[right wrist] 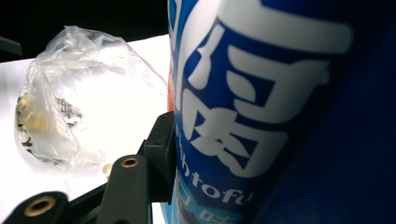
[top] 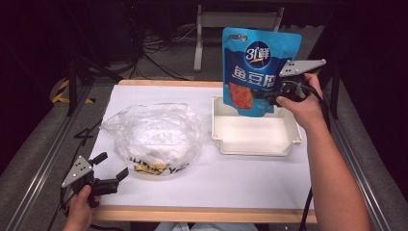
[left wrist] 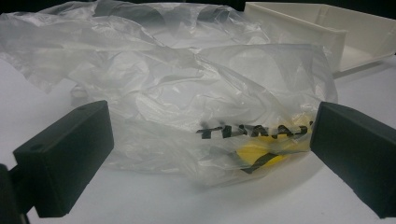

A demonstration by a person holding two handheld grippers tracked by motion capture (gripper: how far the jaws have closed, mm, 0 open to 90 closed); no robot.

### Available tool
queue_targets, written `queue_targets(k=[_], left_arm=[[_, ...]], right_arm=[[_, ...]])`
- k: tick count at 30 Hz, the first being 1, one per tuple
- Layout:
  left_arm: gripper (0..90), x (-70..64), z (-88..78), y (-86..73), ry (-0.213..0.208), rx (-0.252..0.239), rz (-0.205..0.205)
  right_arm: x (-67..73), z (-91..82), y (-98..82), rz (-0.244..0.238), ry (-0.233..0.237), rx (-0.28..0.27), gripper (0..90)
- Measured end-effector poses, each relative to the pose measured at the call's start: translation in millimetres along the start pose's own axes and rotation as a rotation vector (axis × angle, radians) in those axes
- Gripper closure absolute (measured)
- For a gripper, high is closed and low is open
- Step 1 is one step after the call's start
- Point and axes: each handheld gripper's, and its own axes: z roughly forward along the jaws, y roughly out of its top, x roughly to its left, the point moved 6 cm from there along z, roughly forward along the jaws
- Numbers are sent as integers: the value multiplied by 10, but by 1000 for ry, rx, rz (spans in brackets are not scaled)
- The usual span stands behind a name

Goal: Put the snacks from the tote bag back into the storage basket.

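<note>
From the high view, the right gripper pinched the blue pouch by its lower right edge and held it upright in the air above the far side of the white tray. The pouch hung clear of the tray floor, not touching it. The left gripper sat near the front left corner of the surface, its jaws spread, just beside the crumpled clear bag but apart from it.

In the left gripper view, both black jaws stood wide with nothing between the pads; the clear bag lay just ahead on the surface, black and yellow print showing through it, and the tray stood behind at the upper right.

In the right gripper view, the pouch pressed flat against the one jaw that showed, so the grip was on its face near the edge. The bag lay farther off on the white surface.

The pouch looked light, with a glossy, probably slippery film and soft contents, stiffest along its sealed seams. A hold on a side or top seam would likely slip least; a pinch on the belly could let it sag or slide
</note>
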Motion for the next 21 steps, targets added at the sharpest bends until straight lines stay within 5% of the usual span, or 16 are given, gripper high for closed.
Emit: queue_targets(k=[10,21], left_arm=[[2,2,15,-10,0,8,-1],[2,3,10,-13,1,12,1]], right_arm=[[-206,-23,-220,55,-43,19,538],[-189,132,-377,62,-32,43,542]])
